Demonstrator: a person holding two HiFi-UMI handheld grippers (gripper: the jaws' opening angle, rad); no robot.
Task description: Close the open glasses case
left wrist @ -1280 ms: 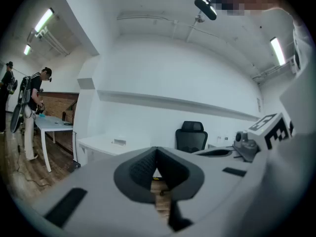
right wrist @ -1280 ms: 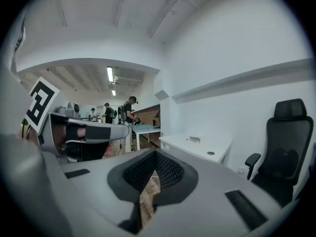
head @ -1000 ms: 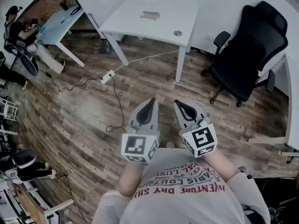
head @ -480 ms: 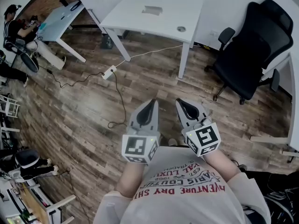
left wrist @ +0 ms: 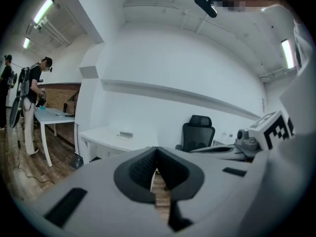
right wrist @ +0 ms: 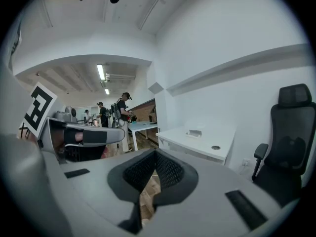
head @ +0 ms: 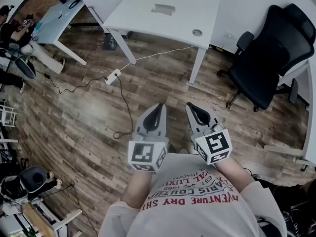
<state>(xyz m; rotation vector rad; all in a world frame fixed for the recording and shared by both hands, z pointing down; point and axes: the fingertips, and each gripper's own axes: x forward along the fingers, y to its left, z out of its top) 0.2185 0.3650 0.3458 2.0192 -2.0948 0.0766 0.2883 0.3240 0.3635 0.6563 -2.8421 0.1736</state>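
Note:
A small grey case (head: 163, 9) lies on the white desk (head: 143, 19) far ahead of me; it is too small to tell how its lid stands. The same case (left wrist: 125, 134) shows in the left gripper view, and the case (right wrist: 194, 132) also appears in the right gripper view. My left gripper (head: 158, 106) and right gripper (head: 190, 106) are held side by side in front of my chest, above the wooden floor. Both are shut with nothing between the jaws, as the left gripper (left wrist: 156, 150) and the right gripper (right wrist: 155, 153) show close up.
A black office chair (head: 269, 58) stands right of the desk. A power strip (head: 112, 77) and its cable lie on the floor ahead left. A second table (head: 49, 23) with people by it is at the far left. The desk has a round grommet (head: 197, 32).
The desk and chair have slid down and to the right in the head view as I move toward them. Both grippers keep their place in front of my chest, still shut.

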